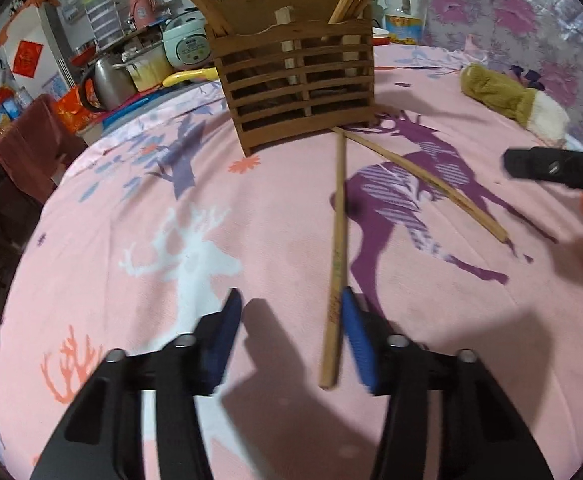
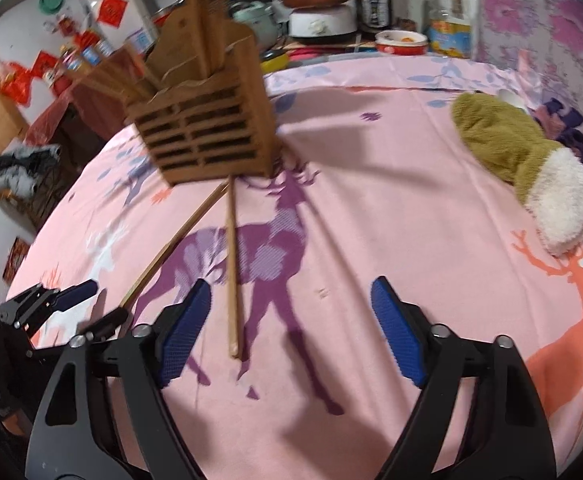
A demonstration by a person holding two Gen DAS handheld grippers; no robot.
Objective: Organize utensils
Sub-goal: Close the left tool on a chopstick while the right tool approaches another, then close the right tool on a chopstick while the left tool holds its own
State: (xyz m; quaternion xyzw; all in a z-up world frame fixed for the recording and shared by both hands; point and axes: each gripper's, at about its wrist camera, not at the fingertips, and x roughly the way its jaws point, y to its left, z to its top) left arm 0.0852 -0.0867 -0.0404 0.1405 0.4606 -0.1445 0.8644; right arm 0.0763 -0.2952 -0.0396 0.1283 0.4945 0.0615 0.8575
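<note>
A slatted wooden utensil holder (image 1: 297, 80) stands on the pink deer-print cloth (image 1: 131, 220) with several chopsticks in it; it also shows in the right wrist view (image 2: 207, 128). Two loose chopsticks lie in front of it. One chopstick (image 1: 337, 256) runs toward my left gripper (image 1: 291, 304), which is open, its right pad beside the stick's near end. The other chopstick (image 1: 427, 184) lies angled to the right. In the right wrist view these chopsticks (image 2: 233, 272) (image 2: 171, 248) lie left of centre. My right gripper (image 2: 291, 304) is open and empty, its left pad beside one stick.
An olive and white plush mitten (image 2: 527, 168) lies at the right of the cloth. Behind the table stand a rice cooker (image 1: 185, 44), a kettle (image 1: 105, 84), a pressure cooker (image 2: 383, 0), an oil bottle (image 2: 451, 20) and clutter. The left gripper shows at the left edge in the right wrist view (image 2: 51, 304).
</note>
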